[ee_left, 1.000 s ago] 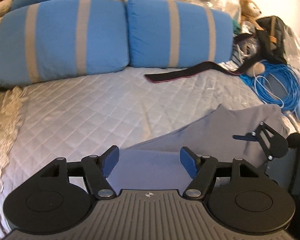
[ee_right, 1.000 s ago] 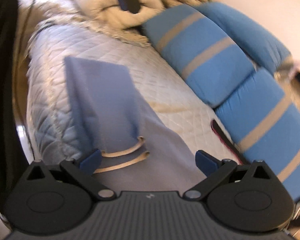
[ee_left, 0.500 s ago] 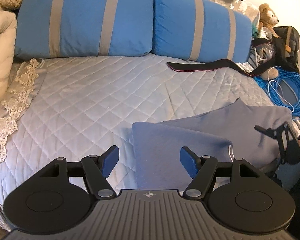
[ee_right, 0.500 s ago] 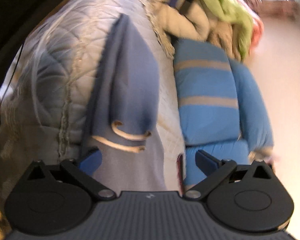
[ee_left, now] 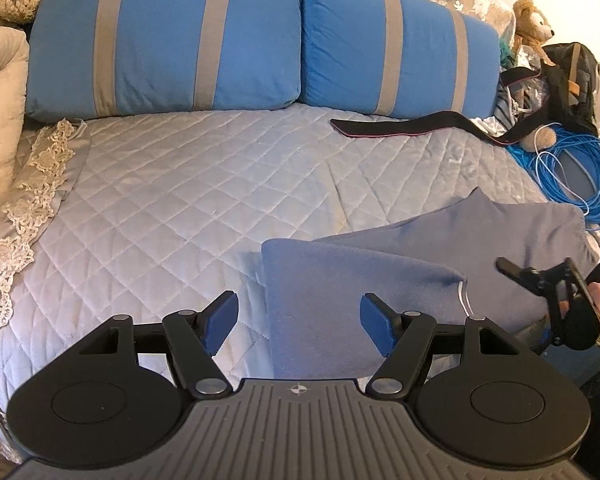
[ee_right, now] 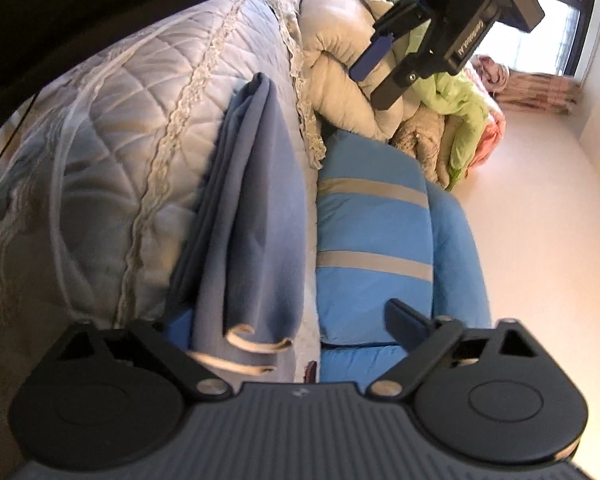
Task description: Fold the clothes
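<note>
A grey-blue garment (ee_left: 364,280) with pale drawstrings lies folded over on the quilted bed (ee_left: 188,200), at the near right. My left gripper (ee_left: 299,318) is open and empty, held just above the garment's near left corner. My right gripper (ee_right: 292,328) is open; the garment (ee_right: 256,208) with its drawstrings (ee_right: 256,346) lies between its fingers, and the left fingertip is hidden behind the cloth. The right gripper also shows at the right edge of the left wrist view (ee_left: 540,284), by the garment's right side. The left gripper shows at the top of the right wrist view (ee_right: 384,52).
Two blue striped pillows (ee_left: 172,36) line the back of the bed. A black strap (ee_left: 412,128), a coil of blue cable (ee_left: 576,172), a teddy bear (ee_left: 532,24) and a black bag (ee_left: 572,76) lie at the right. Bundled beige bedding (ee_left: 0,92) sits at the left.
The left gripper has pulled back and risen, so more of the bed and the garment's folded edge shows. The right gripper has rolled sideways, close beside the garment's drawstring end.
</note>
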Available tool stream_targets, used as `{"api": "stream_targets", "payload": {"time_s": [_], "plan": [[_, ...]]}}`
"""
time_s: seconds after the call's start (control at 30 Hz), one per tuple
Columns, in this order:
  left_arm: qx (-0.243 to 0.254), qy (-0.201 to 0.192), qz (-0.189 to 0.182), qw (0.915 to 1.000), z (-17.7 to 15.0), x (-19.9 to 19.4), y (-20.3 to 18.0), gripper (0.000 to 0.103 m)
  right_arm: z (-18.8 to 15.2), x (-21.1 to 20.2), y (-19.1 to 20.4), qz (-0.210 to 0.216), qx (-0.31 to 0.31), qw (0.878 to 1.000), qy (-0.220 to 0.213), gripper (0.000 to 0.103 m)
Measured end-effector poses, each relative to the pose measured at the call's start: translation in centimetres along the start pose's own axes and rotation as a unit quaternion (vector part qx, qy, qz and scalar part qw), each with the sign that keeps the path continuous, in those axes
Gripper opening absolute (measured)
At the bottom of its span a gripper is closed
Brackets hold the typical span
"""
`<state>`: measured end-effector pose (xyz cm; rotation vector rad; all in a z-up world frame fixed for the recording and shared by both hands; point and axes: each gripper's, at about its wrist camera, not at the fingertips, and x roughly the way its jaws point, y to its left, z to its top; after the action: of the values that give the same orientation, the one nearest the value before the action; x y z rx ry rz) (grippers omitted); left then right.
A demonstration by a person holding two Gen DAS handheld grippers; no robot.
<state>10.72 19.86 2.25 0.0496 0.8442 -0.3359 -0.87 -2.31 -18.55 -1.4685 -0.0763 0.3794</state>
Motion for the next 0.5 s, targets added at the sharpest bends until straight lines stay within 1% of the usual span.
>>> {"api": "stream_targets", "payload": {"time_s": [0.03,0.1,0.13,0.17,0.2,0.27,0.3,0.33,0.43,0.5], "plan": [[0.0,0.001,0.001,1.0,-0.1,0.0,0.1,0.066,0.3,0.2,-0.1,0.007,0.002,1.0,0.003,0.088],[-0.002,0.002,0.003,1.0,-0.2,0.0,0.2,0.066,0.7,0.6,-0.4,0.026,0.004,1.0,0.013,0.067],[-0.002,0.003,0.003,1.0,-0.2,0.0,0.3,0.066,0.9,0.8,-0.5,0.036,0.005,0.999,0.017,0.06],[-0.003,0.004,0.003,1.0,-0.3,0.0,0.4,0.066,1.0,1.0,-0.7,0.046,0.006,0.999,0.021,0.035],[-0.002,0.004,0.004,1.0,-0.4,0.0,0.5,0.066,1.0,1.2,-0.9,0.056,0.005,0.998,0.025,0.025],[-0.001,0.006,0.006,1.0,-0.5,-0.1,0.6,0.066,1.0,1.4,-1.6,0.065,-0.001,0.998,0.021,0.012],[0.001,0.006,0.007,1.0,-0.6,0.0,0.7,0.066,0.9,1.5,-2.2,0.064,-0.006,0.998,0.018,0.009],[0.006,0.006,0.01,0.9999,-0.7,0.1,0.7,0.066,0.8,1.6,-2.7,0.06,-0.011,0.998,0.016,0.008],[0.016,0.008,0.019,0.9997,-1.2,0.6,0.7,0.066,0.2,2.2,-4.8,0.039,-0.02,0.999,0.013,0.007],[0.012,0.011,0.02,0.9997,-1.6,1.0,0.8,0.066,-0.3,2.9,-6.3,0.02,-0.024,0.999,0.01,0.007]]}}
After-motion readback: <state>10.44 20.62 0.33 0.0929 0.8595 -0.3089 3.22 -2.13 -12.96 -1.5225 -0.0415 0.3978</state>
